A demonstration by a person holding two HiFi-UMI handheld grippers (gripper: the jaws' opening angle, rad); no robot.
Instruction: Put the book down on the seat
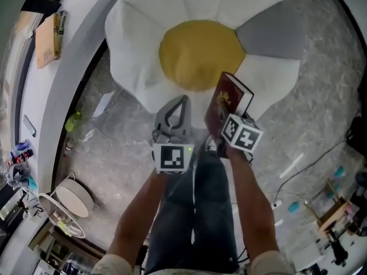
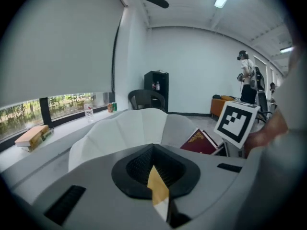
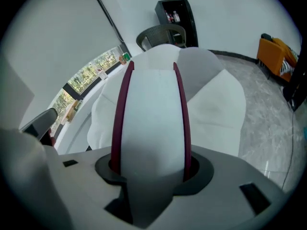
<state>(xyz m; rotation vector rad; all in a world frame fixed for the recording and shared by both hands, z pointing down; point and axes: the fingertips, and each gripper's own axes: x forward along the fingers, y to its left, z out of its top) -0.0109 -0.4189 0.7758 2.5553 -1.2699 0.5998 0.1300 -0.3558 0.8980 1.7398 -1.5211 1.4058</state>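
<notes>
The right gripper (image 1: 220, 135) is clamping a dark red hardback book (image 1: 228, 103) across its thickness. In the right gripper view the jaws are pressing on the two covers with the pale page block (image 3: 151, 109) facing the camera, so the book is standing on edge instead of lying flat. Gripping it this way is keeping the covers shut and the pages from fanning out. It also means the book will probably need tipping over before it can rest on a cover.

The book is hanging in the air just beside the near edge of the flower-shaped seat (image 1: 143, 33) — a big cushion with white petals, one grey petal and a yellow centre (image 1: 198, 53). It is not touching the seat yet, so the put-down looks not yet done. The gripper is pointing steeply down towards the near petals.

The left gripper (image 1: 181, 102) is carrying nothing. Its jaws are meeting at the tips, and only a sliver of the yellow centre and a white petal is showing between them in the left gripper view. It is hovering alongside the right one, apparently just keeping clear of the book — one gripper seems enough for a book this size.

The soft, domed cushion is the likely risk, since a book set down on edge could topple or slide off a petal.
</notes>
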